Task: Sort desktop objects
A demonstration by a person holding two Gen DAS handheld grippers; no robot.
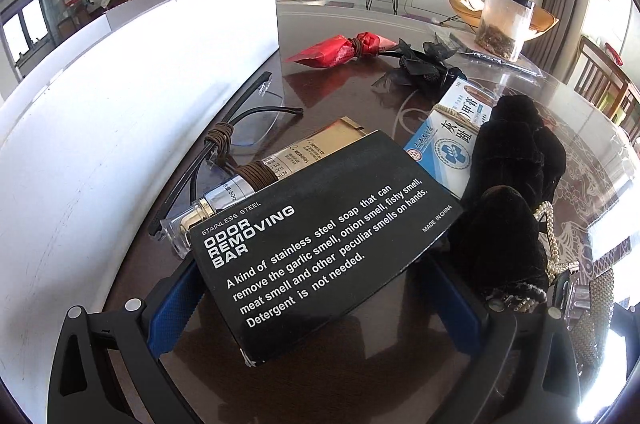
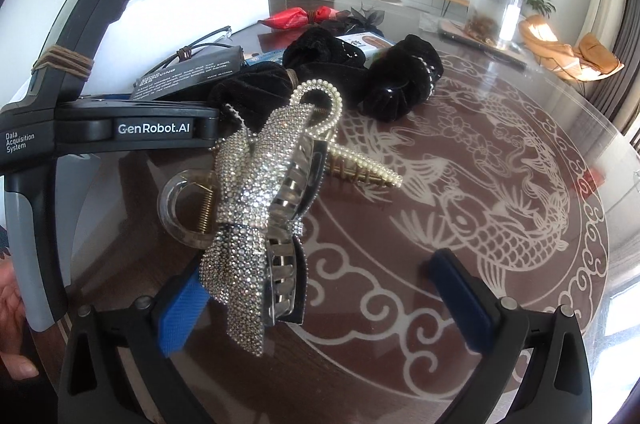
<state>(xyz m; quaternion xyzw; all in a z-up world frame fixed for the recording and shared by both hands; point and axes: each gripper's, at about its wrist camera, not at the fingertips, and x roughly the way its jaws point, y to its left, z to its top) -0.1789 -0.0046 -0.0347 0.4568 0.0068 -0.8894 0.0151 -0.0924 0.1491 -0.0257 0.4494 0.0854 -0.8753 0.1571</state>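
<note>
In the left wrist view my left gripper is open, its blue fingers on either side of a black "Odor Removing Bar" box that lies tilted between them. Behind the box are a silver tube, glasses and a blue-white medicine box. Black velvet scrunchies lie to the right. In the right wrist view my right gripper is open; a rhinestone bow hair claw rests against its left finger. A pearl clip lies beyond.
A white storage box stands at the left. A red bag, a black flower and a clear jar are farther back on the round glass-topped table. The left gripper's body crosses the right view.
</note>
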